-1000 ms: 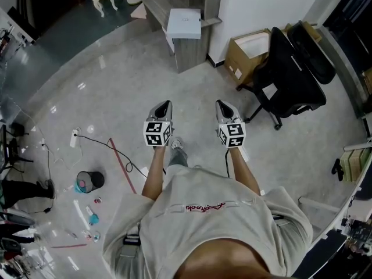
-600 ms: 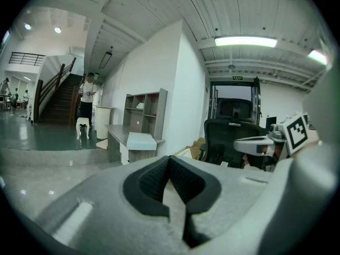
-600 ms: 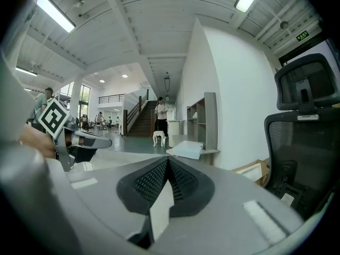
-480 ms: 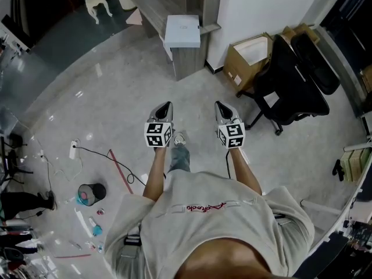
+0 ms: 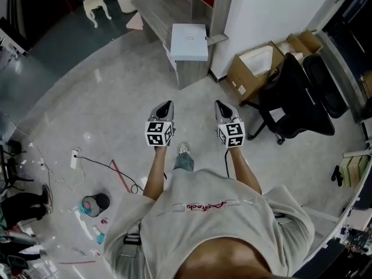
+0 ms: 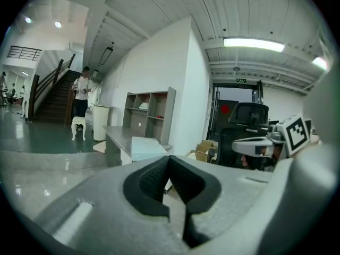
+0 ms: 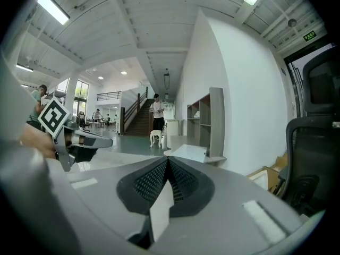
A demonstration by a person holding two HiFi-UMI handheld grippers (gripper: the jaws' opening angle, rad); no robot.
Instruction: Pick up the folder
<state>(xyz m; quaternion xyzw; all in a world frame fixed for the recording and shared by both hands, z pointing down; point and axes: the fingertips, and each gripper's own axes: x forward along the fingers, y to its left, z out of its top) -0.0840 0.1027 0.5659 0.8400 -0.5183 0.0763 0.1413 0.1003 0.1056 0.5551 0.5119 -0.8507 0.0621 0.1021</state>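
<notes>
A: What is there, going from the left?
B: A white power strip (image 5: 74, 158) lies on the grey floor at far left. Next is the left gripper (image 5: 165, 104), held out level, its jaws pressed together on nothing. Farther off, between the two grippers, the pale blue folder (image 5: 189, 41) lies flat on the near end of a grey desk (image 5: 157, 7), well apart from both. The right gripper (image 5: 219, 104) is likewise closed and empty. Further right are an open cardboard box (image 5: 256, 63) and a black office chair (image 5: 296, 97).
A: Any writing?
B: There is red script (image 5: 206, 206) across the person's shirt, too small to read. Each gripper's cube carries black-and-white square markers.
</notes>
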